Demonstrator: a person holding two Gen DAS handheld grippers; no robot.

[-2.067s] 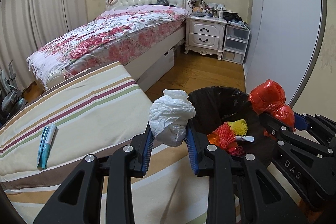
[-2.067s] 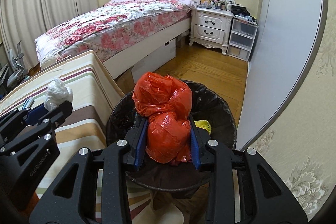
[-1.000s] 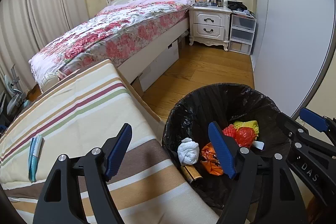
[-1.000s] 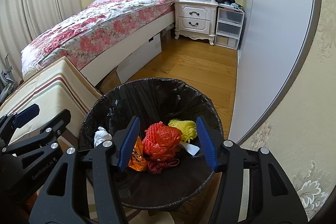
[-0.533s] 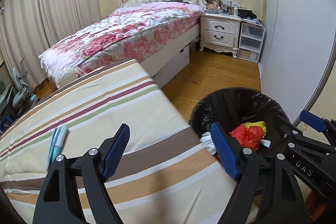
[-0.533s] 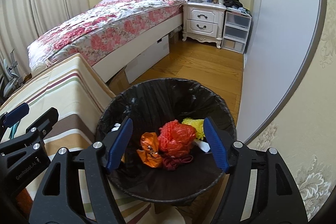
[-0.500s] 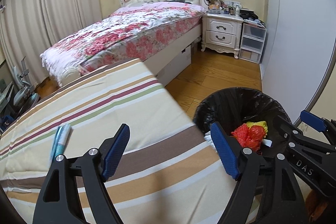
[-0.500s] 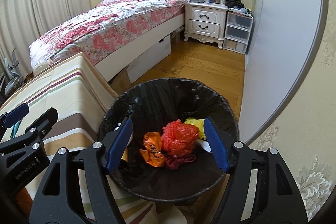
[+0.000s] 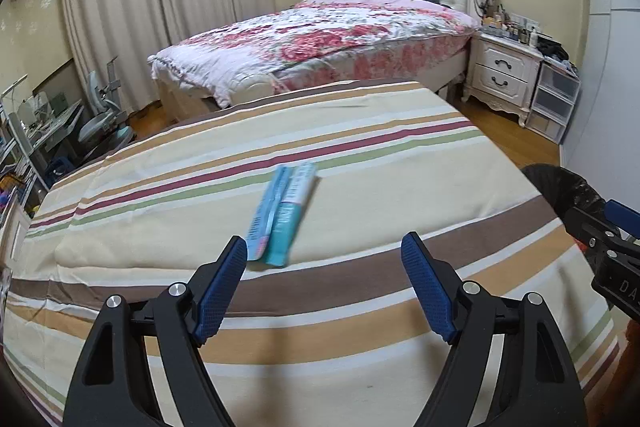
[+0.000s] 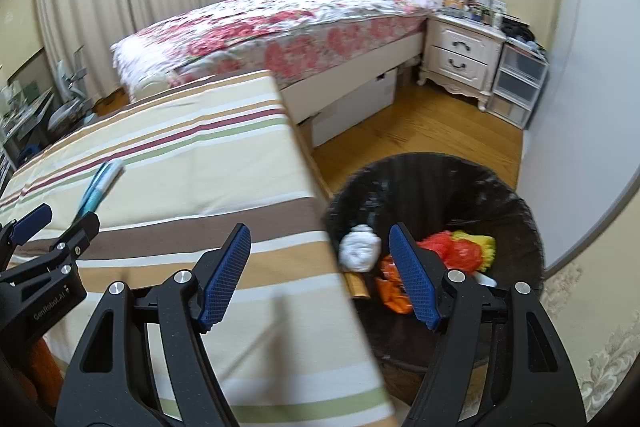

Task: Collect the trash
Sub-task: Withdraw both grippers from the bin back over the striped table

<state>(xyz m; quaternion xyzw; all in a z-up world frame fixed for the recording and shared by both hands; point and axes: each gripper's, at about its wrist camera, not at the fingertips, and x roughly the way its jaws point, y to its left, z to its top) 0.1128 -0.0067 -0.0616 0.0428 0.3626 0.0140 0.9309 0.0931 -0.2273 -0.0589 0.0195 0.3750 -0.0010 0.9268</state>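
Observation:
A teal and blue tube with its flat packet [image 9: 280,215] lies on the striped cover [image 9: 360,131]; it shows small at the left in the right wrist view [image 10: 100,187]. My left gripper [image 9: 324,251] hangs open just short of it, with nothing between its fingers. My right gripper [image 10: 320,239] is open and empty over the cover's edge beside the black-lined bin [image 10: 436,171]. In the bin lie a white bag [image 10: 360,247], a red bag [image 10: 456,251], yellow trash [image 10: 480,245] and an orange wrapper [image 10: 392,287].
A bed with a floral quilt [image 9: 320,31] stands behind the striped cover. A white nightstand [image 9: 504,75] and plastic drawers [image 9: 554,103] sit at the back right. Wood floor [image 10: 432,131] runs between bed and bin. A wardrobe door [image 10: 592,99] stands right of the bin.
The white bag and the red bag left the grippers and landed in the bin. Both grippers then swung left from the bin toward the striped cover, so the tube now lies close ahead of the left one.

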